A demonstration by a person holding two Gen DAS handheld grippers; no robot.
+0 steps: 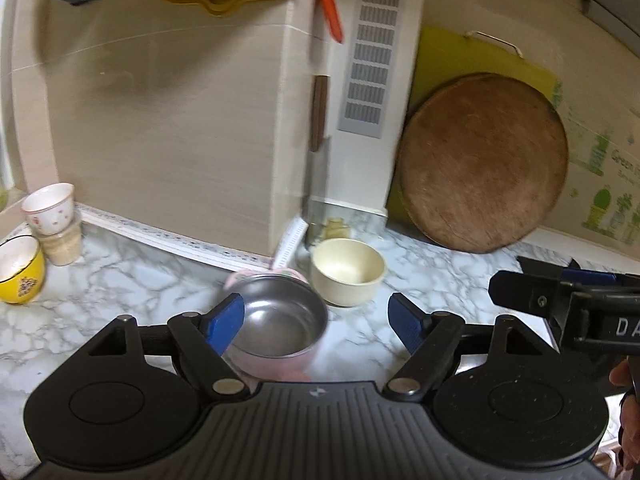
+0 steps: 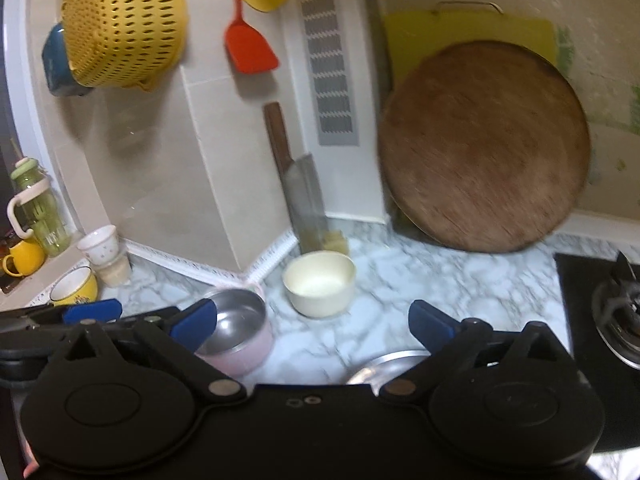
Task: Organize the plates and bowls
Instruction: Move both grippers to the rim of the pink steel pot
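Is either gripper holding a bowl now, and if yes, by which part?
Neither. The left gripper is open over the pink bowl, its fingers apart, not closed on the rim. The right gripper is open too, holding nothing.

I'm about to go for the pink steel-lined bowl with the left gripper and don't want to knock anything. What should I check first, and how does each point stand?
1. left gripper open wide enough for the rim: ok, jaws spread.
2. pink bowl empty and upright: ok.
3. Bowl centred between the fingers: not ok, it sits toward the left finger.
4. Gap to the cream bowl: cannot tell from the left wrist view; the right wrist view shows them apart.
5. right gripper out of the way: ok, open, off to the right, holding nothing.
6. steel plate by the right gripper: mostly hidden, cannot tell.
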